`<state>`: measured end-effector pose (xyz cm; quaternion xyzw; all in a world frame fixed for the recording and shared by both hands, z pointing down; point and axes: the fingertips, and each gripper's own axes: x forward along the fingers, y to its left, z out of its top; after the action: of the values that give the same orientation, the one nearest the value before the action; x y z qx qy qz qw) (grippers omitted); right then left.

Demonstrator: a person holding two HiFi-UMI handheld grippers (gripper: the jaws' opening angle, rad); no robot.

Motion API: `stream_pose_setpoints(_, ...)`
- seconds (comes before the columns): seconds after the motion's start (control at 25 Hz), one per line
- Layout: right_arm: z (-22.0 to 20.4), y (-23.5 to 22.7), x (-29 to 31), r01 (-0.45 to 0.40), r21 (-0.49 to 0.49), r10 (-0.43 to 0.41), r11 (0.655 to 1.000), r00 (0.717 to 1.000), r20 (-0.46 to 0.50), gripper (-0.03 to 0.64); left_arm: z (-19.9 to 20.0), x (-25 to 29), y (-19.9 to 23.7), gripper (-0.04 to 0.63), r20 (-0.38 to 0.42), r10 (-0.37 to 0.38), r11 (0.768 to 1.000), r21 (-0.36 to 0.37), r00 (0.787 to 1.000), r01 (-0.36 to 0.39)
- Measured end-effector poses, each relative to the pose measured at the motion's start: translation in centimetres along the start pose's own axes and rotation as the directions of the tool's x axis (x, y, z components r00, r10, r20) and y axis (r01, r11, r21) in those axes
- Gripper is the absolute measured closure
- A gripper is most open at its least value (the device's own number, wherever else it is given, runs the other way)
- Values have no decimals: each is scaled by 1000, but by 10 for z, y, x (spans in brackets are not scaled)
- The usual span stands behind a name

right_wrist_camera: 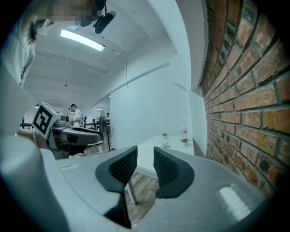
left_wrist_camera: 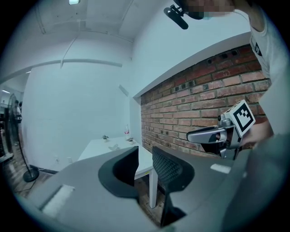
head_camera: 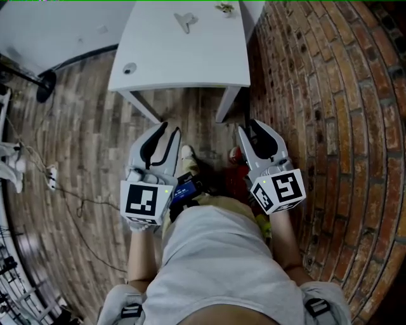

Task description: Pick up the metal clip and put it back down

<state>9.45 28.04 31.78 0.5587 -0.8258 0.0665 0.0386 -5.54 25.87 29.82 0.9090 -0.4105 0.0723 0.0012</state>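
The metal clip (head_camera: 185,21) lies on the far part of the white desk (head_camera: 177,57), well apart from both tools, so the task looks not yet begun and the step in hand is the approach. At the left, wooden floor (head_camera: 82,139) with a loose cable (head_camera: 70,197) runs beside the desk, and a small round object (head_camera: 129,68) sits by its near left corner. The left hand-held gripper (head_camera: 170,130) is held at the waist, jaws apart with nothing between them. The right hand-held gripper (head_camera: 249,127) beside it is likewise parted and empty. The next move calls for stepping up to the near edge and reaching one gripper over the bare top. A small plant (head_camera: 225,7) stands right of the clip, and the brick wall (head_camera: 330,95) crowds the desk's right side, so the left looks freer.
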Motion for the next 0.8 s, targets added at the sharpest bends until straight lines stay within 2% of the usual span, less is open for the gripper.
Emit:
stream_pose_setpoints(0.56,28,-45,115,39,4,-39,999,999,-33,511,12,102,87,495,-18,-55,998,-24,998,55)
stream_pose_setpoints(0.8,38,-60,163,53,5,-52,999,998,-37,511,5,134,127,492,-49,-54,998,-32,997,53)
